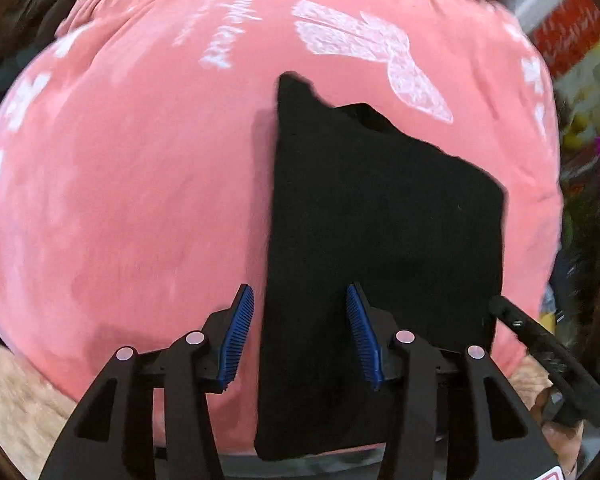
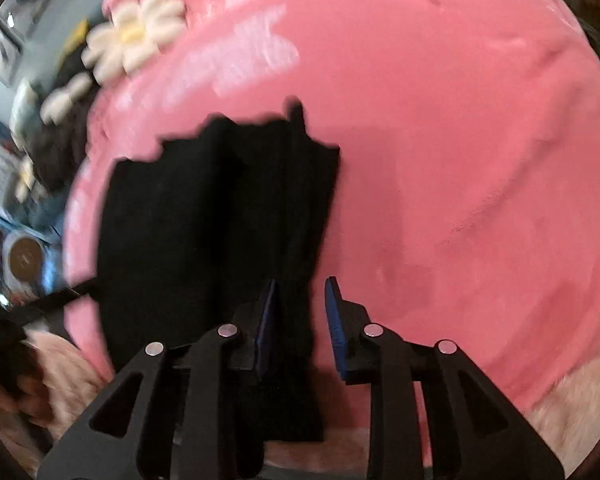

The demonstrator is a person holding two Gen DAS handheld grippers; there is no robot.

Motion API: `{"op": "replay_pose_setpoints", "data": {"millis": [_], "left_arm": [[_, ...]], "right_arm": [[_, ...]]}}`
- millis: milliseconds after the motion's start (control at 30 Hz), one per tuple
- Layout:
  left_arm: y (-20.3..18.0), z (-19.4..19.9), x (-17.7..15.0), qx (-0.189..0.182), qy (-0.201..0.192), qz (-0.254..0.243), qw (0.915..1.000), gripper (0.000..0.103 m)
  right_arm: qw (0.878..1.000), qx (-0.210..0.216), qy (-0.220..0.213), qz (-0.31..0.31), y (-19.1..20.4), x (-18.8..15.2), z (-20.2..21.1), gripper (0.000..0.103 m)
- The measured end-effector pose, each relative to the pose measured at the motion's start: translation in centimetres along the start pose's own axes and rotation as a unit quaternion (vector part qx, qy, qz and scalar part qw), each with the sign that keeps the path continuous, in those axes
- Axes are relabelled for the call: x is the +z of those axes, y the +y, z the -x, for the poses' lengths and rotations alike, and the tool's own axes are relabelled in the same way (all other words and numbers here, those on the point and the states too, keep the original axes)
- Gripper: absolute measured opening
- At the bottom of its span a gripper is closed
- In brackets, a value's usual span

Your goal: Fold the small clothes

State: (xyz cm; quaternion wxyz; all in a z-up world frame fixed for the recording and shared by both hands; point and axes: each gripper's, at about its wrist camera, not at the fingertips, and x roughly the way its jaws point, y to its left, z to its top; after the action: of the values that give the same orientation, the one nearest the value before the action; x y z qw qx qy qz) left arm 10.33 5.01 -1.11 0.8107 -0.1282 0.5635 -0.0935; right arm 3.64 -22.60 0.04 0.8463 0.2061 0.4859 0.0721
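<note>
A pink printed cloth (image 1: 140,180) carries a folded black garment (image 1: 380,220); left claw (image 1: 300,334) gapes over its edge, right claw (image 2: 302,326) narrower, neither pinching it.

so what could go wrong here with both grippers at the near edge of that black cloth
1. The left gripper is open astride the left edge of the black cloth; closing there may also pinch the pink blanket underneath.
2. The right gripper is also open over the right edge; uneven grabs could skew the fold.
3. The far edge looks ragged, so layers may slip.
</note>
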Motion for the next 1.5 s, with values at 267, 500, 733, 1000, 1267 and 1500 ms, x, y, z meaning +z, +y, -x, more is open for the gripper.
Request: {"op": "replay_pose_setpoints", "data": {"millis": [267, 500, 733, 1000, 1267, 1500], "left_arm": [[-0.3, 1.0, -2.1, -0.013, -0.028, 0.011, 0.9995, 0.05], [-1.5, 0.9, -2.3, -0.016, -0.032, -0.011, 0.9993, 0.059], [-2.2, -1.3, -1.8, -0.006, -0.013, -0.029, 0.9995, 0.06], [-2.4, -1.1, -2.4, 0.019, -0.014, -0.05, 0.9985, 0.065], [-2.9, -0.9, -3.7, 0.042, -0.008, -0.057, 0.9975, 0.066], [-2.9, -1.4, -4.7, 0.071, -0.007, -0.081, 0.9942, 0.077]], "right_arm": [[0.996, -0.019, 0.045, 0.074, 4.9, 3.1, -3.7, 0.031], [0.998, 0.006, 0.022, 0.057, 5.5, 4.0, -4.1, 0.006], [0.993, -0.054, 0.054, 0.09, 3.3, 4.3, -6.6, 0.007], [0.999, -0.024, 0.013, 0.042, 2.3, 0.3, 0.0, 0.041], [0.997, -0.059, 0.032, 0.033, 0.6, -4.4, -0.2, 0.061], [0.997, -0.069, 0.027, 0.038, 0.4, -4.5, -0.8, 0.085]]}}
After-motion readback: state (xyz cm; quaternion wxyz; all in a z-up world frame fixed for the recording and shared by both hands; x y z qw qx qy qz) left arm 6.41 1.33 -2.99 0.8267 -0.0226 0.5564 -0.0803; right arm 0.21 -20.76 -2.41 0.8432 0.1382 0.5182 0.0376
